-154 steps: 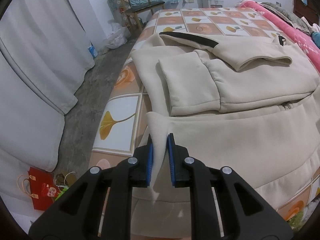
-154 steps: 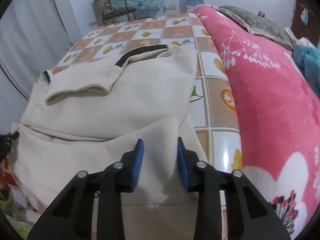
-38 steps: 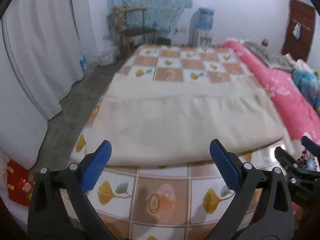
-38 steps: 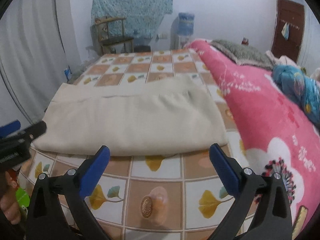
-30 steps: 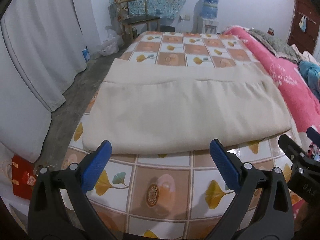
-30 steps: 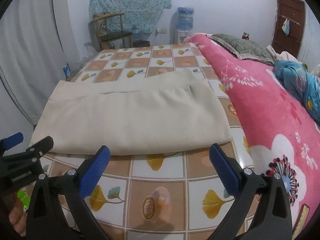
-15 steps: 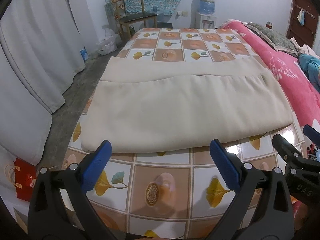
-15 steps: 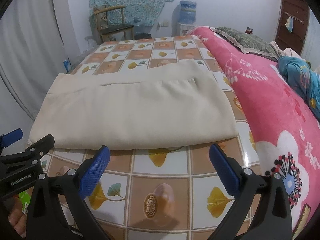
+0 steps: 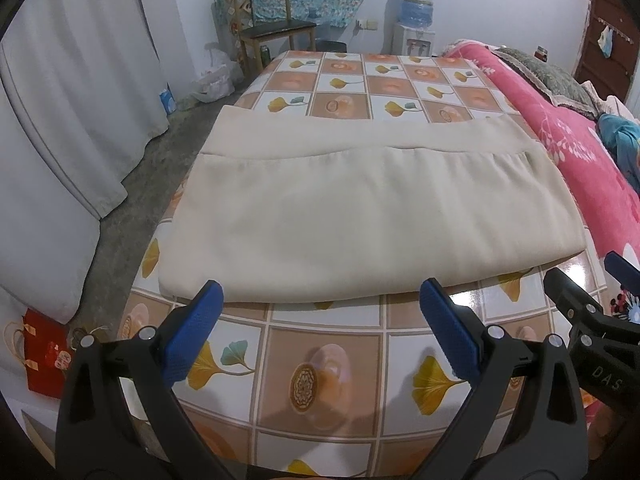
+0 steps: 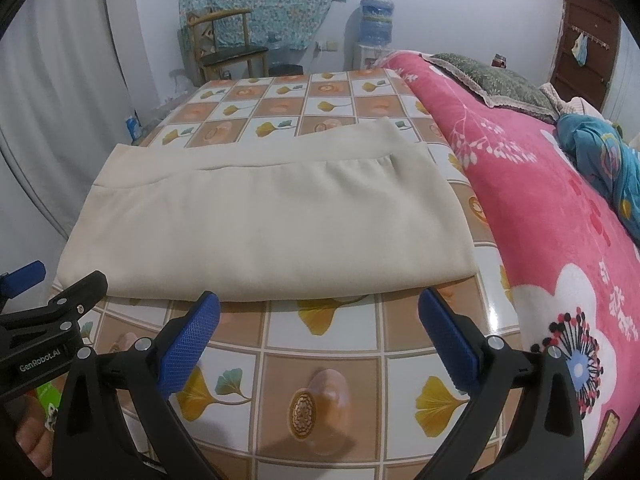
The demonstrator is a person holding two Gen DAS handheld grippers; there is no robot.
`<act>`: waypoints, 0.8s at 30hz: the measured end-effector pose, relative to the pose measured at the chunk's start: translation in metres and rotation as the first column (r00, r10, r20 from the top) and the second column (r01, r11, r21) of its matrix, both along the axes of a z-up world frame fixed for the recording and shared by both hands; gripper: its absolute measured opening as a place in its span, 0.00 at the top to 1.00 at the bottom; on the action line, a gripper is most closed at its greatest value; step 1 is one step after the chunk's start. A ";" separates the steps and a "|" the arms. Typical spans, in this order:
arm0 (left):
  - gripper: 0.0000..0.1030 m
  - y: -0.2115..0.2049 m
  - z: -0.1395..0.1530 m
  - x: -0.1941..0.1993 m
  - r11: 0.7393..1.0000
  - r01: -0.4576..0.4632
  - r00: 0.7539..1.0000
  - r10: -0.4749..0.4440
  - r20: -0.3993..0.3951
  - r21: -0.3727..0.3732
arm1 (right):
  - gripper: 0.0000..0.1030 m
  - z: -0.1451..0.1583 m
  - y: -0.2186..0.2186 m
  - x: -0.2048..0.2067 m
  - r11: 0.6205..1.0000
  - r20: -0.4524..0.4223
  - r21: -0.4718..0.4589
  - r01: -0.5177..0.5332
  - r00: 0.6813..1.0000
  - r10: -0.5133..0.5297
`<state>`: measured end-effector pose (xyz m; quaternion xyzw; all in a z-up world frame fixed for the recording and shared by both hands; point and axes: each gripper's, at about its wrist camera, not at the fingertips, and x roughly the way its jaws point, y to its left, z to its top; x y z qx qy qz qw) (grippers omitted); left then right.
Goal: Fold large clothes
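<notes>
A large cream garment (image 9: 360, 216) lies folded into a flat rectangle on the tiled-pattern surface (image 9: 320, 368); it also shows in the right wrist view (image 10: 264, 220). My left gripper (image 9: 322, 328) is wide open and empty, just short of the garment's near edge. My right gripper (image 10: 320, 330) is wide open and empty, also just short of the near edge. Each gripper shows at the edge of the other's view.
A pink floral blanket (image 10: 540, 208) runs along the right side with a blue bundle (image 10: 600, 160) on it. White curtains (image 9: 60, 120) hang at the left. A wooden chair (image 9: 272, 28) and a water dispenser (image 9: 416, 28) stand at the far wall. A red bag (image 9: 44, 352) sits on the floor.
The garment went from half-open, held by my left gripper, to folded flat. Both grippers let go and opened wide. In the last second both views drifted slightly closer and downward.
</notes>
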<state>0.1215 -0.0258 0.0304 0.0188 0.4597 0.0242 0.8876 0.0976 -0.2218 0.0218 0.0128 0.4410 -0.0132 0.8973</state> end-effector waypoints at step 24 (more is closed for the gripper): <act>0.08 -0.001 -0.001 0.003 1.000 -0.004 1.000 0.004 -0.002 -0.010 | 0.06 0.002 -0.004 0.004 1.000 0.000 -0.006 0.001 1.000 -0.001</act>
